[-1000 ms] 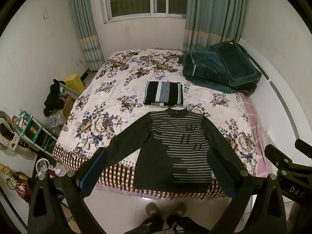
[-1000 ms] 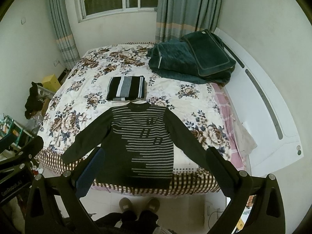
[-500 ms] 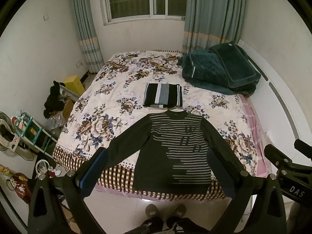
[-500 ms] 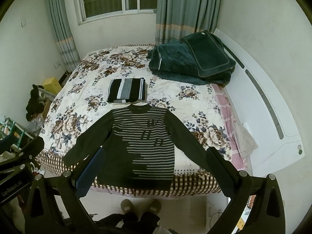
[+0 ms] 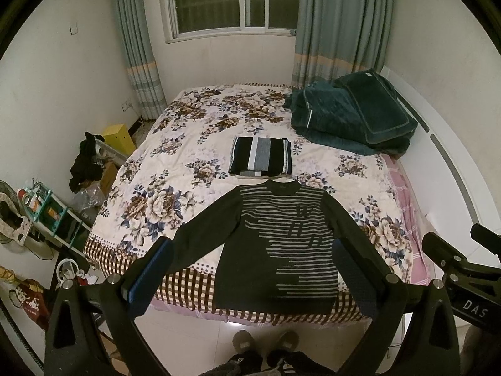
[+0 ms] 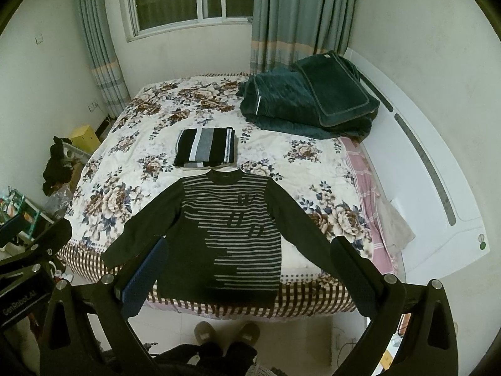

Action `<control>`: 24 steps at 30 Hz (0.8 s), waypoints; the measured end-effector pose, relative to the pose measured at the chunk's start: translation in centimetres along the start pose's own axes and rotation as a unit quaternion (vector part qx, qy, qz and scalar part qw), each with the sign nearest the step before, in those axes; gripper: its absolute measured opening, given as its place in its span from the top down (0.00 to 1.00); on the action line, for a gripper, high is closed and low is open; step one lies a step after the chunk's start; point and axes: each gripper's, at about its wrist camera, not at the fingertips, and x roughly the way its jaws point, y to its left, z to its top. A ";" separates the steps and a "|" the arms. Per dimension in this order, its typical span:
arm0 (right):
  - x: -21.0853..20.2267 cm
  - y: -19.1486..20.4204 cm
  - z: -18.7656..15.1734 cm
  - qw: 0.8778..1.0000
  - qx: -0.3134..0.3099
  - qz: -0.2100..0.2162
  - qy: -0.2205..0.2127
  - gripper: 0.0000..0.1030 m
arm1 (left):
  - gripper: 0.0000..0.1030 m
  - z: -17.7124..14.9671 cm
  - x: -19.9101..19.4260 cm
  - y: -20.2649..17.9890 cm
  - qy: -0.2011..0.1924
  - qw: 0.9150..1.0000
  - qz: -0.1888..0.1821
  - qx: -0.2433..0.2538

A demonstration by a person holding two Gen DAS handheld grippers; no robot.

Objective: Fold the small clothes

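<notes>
Both the left hand-held gripper (image 5: pixel 250 272) and right hand-held gripper (image 6: pixel 247 269) hang wide and empty above the floor; the sweater (image 5: pixel 278 241) lies spread flat at the bed's (image 5: pixel 162 169) near edge, probably ready for folding; a folded striped garment (image 5: pixel 261 156) sits just beyond its collar.

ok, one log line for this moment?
phase: pre-fold | left gripper: open, empty | right gripper: open, empty | dark grey striped long-sleeved sweater: flat, sleeves spread | folded black-grey-white striped garment: behind collar
</notes>
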 end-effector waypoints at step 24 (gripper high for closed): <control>1.7 0.8 0.6 1.000 0.024 0.012 0.007 0.00 | 0.00 0.7 1.3 -0.6 -0.032 0.999 0.015 0.002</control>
